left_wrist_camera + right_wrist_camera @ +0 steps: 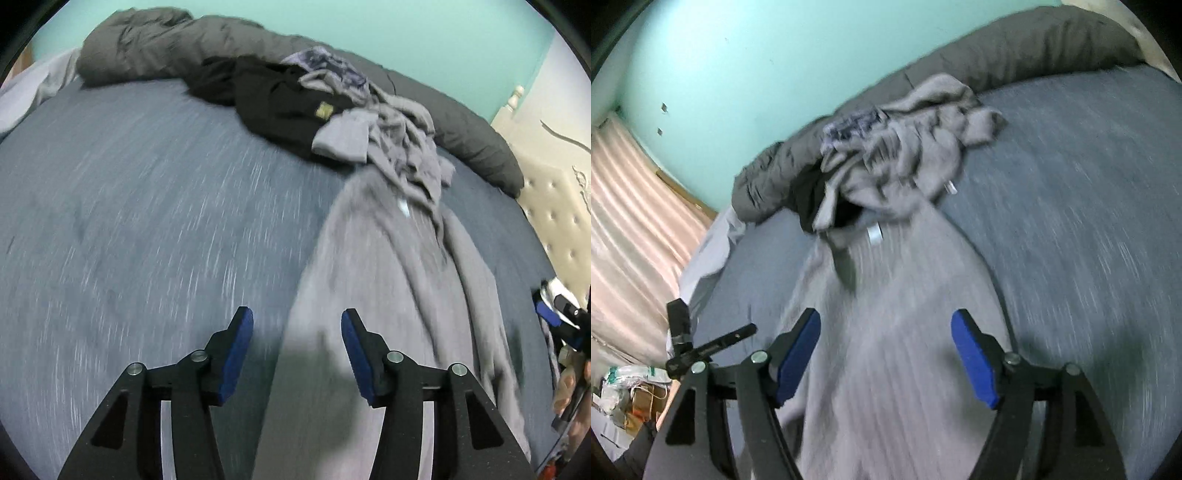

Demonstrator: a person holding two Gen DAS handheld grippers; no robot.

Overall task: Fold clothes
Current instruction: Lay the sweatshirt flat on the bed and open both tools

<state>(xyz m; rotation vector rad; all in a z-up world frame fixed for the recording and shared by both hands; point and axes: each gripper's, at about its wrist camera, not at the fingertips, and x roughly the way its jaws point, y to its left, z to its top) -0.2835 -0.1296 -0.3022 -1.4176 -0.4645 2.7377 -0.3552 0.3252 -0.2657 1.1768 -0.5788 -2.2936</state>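
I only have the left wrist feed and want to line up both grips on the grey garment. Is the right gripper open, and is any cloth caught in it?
Observer: The right gripper is open. The grey garment lies spread on the bed below its jaws, and nothing is pinched.
Operator: What is beyond the bed on the side I can't see?
Observer: A pinkish curtain hangs there, next to the teal wall.
Operator: Anything on the floor over there?
Observer: Yes, bags and boxes are piled below the curtain, too blurred to tell what they are.
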